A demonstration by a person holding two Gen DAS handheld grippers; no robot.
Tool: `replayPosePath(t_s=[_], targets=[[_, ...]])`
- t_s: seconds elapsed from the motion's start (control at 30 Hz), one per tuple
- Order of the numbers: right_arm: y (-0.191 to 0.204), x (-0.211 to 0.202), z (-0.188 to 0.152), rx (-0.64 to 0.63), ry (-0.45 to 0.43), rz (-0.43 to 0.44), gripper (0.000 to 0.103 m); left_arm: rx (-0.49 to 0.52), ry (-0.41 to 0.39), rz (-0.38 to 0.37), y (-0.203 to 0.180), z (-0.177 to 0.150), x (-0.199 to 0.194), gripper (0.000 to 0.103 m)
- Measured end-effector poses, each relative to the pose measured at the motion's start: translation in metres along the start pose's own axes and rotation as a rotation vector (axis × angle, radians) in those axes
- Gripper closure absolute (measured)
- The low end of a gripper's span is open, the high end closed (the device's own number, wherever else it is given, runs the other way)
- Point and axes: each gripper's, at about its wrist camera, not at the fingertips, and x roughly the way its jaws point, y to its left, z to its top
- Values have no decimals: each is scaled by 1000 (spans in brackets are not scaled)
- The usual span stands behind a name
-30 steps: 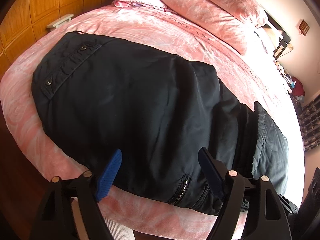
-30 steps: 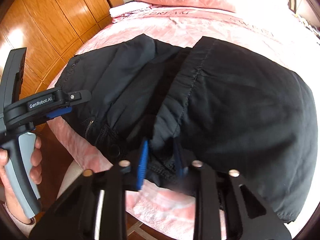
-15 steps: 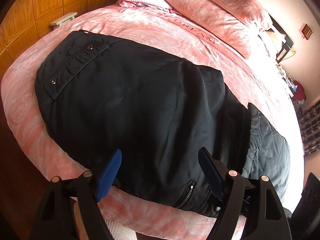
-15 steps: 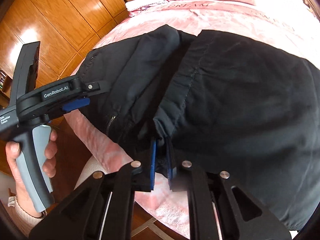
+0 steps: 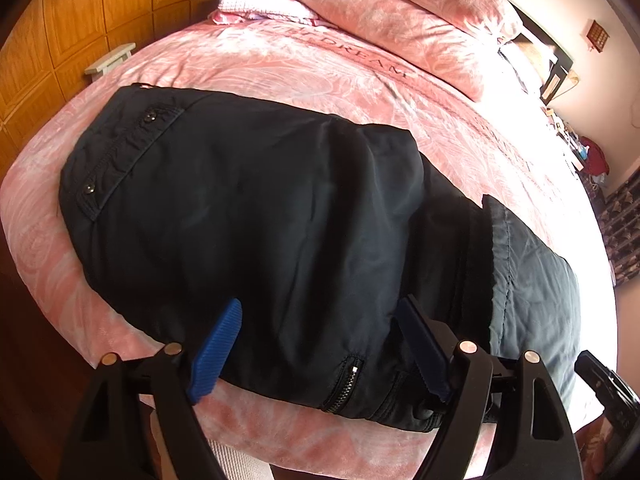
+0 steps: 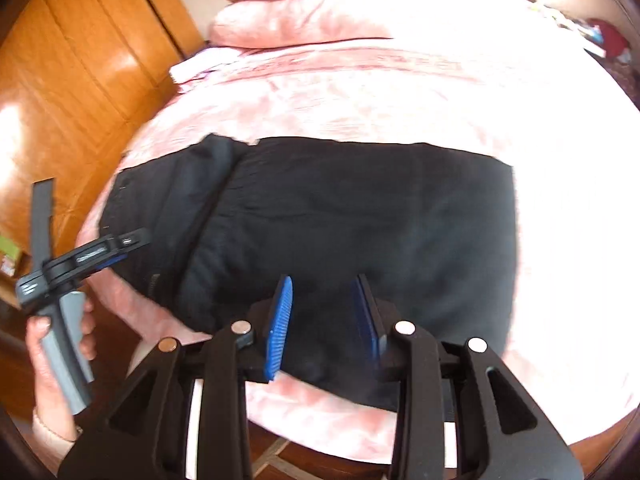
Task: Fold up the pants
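- Black pants (image 5: pixel 256 216) lay flat across the near part of a pink patterned bedspread (image 5: pixel 304 68), their near edge running along the near edge of the bed.
- Waistband with two snap buttons (image 5: pixel 120 152) sat at the far left end in the left wrist view; a zipper (image 5: pixel 344 384) showed at the near hem.
- To the right, a folded-over layer with a stitched edge (image 5: pixel 508 248) lay on top of the darker fabric.
- Left gripper (image 5: pixel 320 344) hung over the near edge of the pants with its blue pads (image 5: pixel 218 344) spread wide, nothing pinched between them.
- Right gripper (image 6: pixel 324 320) had its jaws just opening; the blue pads (image 6: pixel 280 320) stood apart above the black cloth, holding none of it. That view was blurred.
- In the right wrist view, a person's hand (image 6: pixel 52 360) grasped the grey handle of the left gripper at the left edge.
- Pink pillows (image 5: pixel 392 16) lay at the far end of the bed, and an orange wooden wardrobe (image 5: pixel 80 24) stood on the left.
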Motion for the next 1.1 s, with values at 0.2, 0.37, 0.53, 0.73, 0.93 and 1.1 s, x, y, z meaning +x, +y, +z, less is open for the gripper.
replayPosePath(t_s=[0.2,0.37,0.53,0.73,0.93,1.1], targets=[[-31,26,-15,89,31,-78,72,82,42,13,-21,-8,11,20],[-28,39,-21,75,20,-106,69,155,76,35,-33,-13,24,18],[-43,16,-20,151,-37,-35,69,189,95,38,-33,-18,25,17],[-71,13,-24,217,-12,-99,65,158,105,-3,-16,-23,14,17],[-72,15,-28,201,-12,-113,64,171,114,11,-13,-28,17,17],[-64,-7,-26,200,-82,-21,64,107,123,-81,16,-22,-8,17]])
